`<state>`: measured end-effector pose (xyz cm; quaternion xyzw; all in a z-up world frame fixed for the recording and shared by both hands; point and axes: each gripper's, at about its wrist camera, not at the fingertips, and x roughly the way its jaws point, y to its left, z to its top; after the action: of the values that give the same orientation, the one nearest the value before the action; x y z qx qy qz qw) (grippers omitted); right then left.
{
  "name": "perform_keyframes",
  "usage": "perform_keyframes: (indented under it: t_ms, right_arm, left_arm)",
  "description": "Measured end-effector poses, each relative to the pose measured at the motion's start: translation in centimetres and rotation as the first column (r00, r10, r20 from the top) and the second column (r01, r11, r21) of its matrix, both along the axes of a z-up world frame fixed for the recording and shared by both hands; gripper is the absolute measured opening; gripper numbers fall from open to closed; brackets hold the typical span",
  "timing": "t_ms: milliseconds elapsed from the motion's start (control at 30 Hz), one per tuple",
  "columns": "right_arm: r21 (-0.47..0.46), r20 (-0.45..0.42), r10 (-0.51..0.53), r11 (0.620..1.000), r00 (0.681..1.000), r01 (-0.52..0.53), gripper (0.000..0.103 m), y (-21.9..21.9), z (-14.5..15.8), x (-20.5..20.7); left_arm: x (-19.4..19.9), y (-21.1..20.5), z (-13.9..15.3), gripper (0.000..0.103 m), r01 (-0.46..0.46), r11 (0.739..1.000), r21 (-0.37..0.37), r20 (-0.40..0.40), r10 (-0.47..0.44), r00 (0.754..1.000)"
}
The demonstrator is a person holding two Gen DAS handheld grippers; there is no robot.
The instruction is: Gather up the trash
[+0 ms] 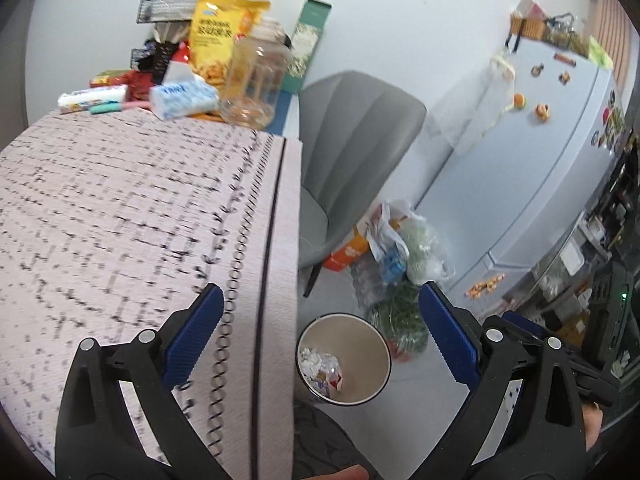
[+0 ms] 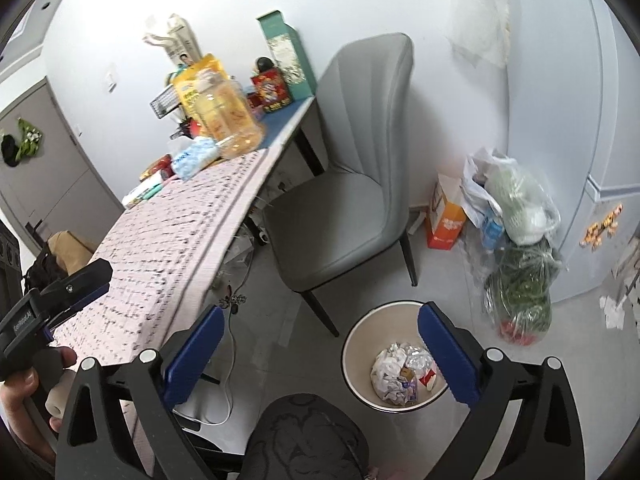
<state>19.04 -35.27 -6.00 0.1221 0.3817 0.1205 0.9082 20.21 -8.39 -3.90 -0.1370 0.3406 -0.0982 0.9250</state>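
Waste bin (image 2: 394,356), floor beside table (image 2: 176,240): holds crumpled wrappers (image 2: 402,374). Left gripper (image 1: 320,340), right gripper (image 2: 320,354): fingers wide, empty, poised above bin, apparently after dropping.

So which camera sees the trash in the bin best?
The right wrist view: it looks straight down into the bin, showing the crumpled trash clearly. The left wrist view shows the same bin smaller, trash partly hidden by its rim.
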Motion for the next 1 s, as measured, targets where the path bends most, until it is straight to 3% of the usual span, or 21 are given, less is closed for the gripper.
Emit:
perform_keyframes:
  t_ms: [533, 1000]
  right_arm:
    - [-0.029, 0.077, 0.069, 0.997, 0.995, -0.067, 0.095, 5.2, 4.5, -5.1]
    - [-0.025, 0.139, 0.149, 0.989, 0.979, -0.147, 0.095, 8.2, 6.9, -8.9]
  left_arm:
    - [-8.4, 5.5, 4.4, 0.097, -0.092, 0.996, 0.011, 0.106, 0.090, 0.990]
    - [-14.3, 7.3, 6.7, 0.097, -0.180, 0.982, 0.051, 0.166, 0.169, 0.971]
